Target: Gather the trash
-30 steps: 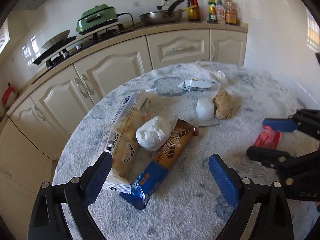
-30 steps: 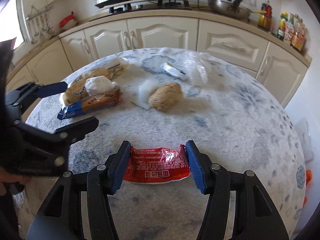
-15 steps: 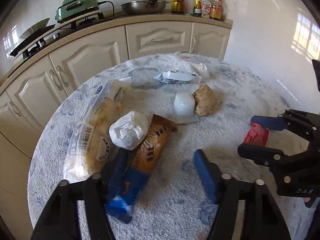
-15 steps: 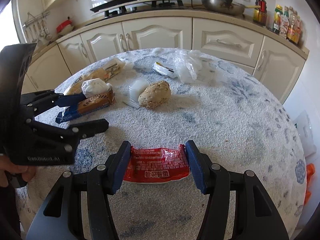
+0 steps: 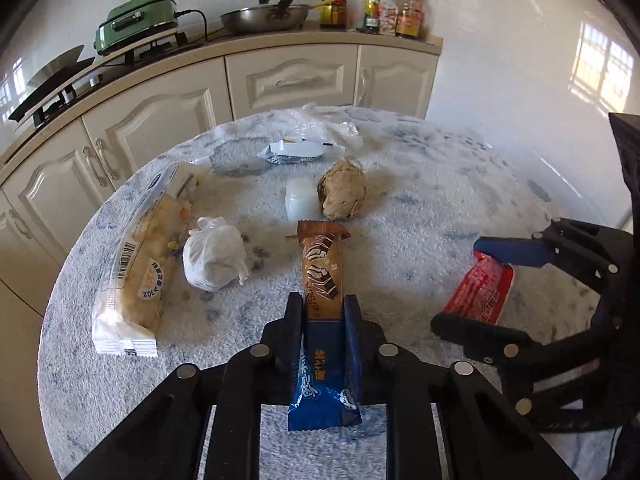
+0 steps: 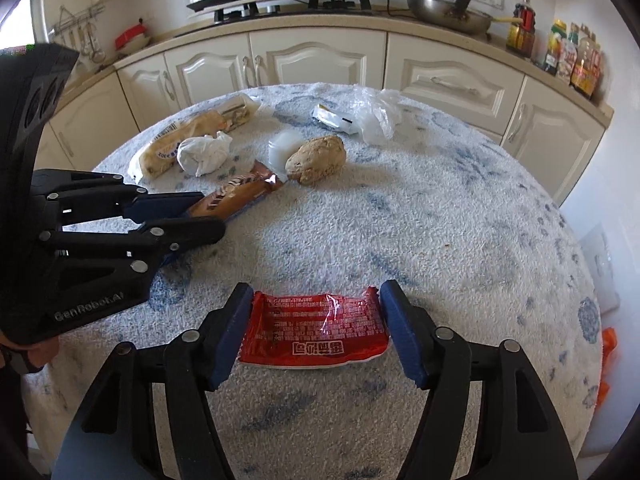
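Closing left gripper (image 5: 323,312) fingers now clamp wafer bar (image 5: 322,280).

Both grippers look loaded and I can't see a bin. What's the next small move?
Probably lift both straight up. The left gripper is shut on the brown-and-blue wafer wrapper, the right gripper on the red wrapper; both wrappers seem low over the table.
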A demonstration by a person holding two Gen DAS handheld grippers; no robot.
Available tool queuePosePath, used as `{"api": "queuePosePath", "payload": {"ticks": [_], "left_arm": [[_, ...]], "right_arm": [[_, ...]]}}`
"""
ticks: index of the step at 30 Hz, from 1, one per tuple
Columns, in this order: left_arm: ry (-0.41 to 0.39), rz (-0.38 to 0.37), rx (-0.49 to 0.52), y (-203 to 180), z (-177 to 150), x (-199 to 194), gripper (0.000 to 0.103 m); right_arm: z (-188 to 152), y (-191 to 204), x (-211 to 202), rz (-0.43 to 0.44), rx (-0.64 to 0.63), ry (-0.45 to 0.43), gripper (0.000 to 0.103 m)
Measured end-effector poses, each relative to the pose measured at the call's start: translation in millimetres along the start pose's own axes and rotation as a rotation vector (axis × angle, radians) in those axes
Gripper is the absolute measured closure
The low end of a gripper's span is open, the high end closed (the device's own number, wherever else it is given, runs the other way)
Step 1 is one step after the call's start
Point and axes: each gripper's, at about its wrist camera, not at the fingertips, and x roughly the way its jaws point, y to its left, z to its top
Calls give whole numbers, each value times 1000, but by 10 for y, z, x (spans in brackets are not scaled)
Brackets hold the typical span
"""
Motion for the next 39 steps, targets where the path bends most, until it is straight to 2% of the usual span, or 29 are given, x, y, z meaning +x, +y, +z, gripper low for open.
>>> {"api": "queuePosePath", "payload": {"ticks": [7,9,12,14,18,21,23,25,27,28,29,30,32,35,37,39], "left_arm": [[-23,-42,-23,-116,-195,-184,89],[-22,-60,-28,-162,-251,-248,89],[-25,-72,-25,-266,-341,-347,89],[-29,-76,-31,-313,-387,-424,89],[-39,-85,-53,-351,-492,-566,89],[-45,-87,-77,-385,-561,-663,89],[-54,-83,-93,-405,-602,-720,89],[-58,-85,-112,-429,-638,-770,89],[-66,-87,-131,-448,-691,-833,89],[-68,-90,-138,-453,-709,-855,89],[-69,-96,-146,-455,-731,-881,89],[-71,-97,-152,-460,-751,-906,89],[-74,-92,-158,-491,-780,-953,89],[-83,-87,-169,-513,-814,-1029,89],[-88,-80,-182,-508,-830,-1072,89],[-89,-75,-189,-499,-845,-1099,89]], "right_arm": [[-193,-68,-207,16,55,-21,57],[-244,-93,-258,19,62,-17,57],[-320,-125,-322,51,73,1,50],[-365,-143,-380,46,77,-1,35],[-469,-125,-496,45,73,-15,31],[-532,-109,-439,20,68,11,28],[-527,-111,-421,22,77,-3,26],[-512,-125,-417,32,91,-10,33],[-495,-81,-405,14,74,-6,35],[-494,-57,-403,23,66,-8,40],[-489,-39,-406,35,59,-11,60],[-480,-22,-412,40,56,-11,64],[-474,-30,-419,53,60,-11,67],[-466,-124,-440,102,116,-16,64],[-452,-149,-478,100,128,-29,61],[-425,-142,-500,95,129,-44,42]]}}
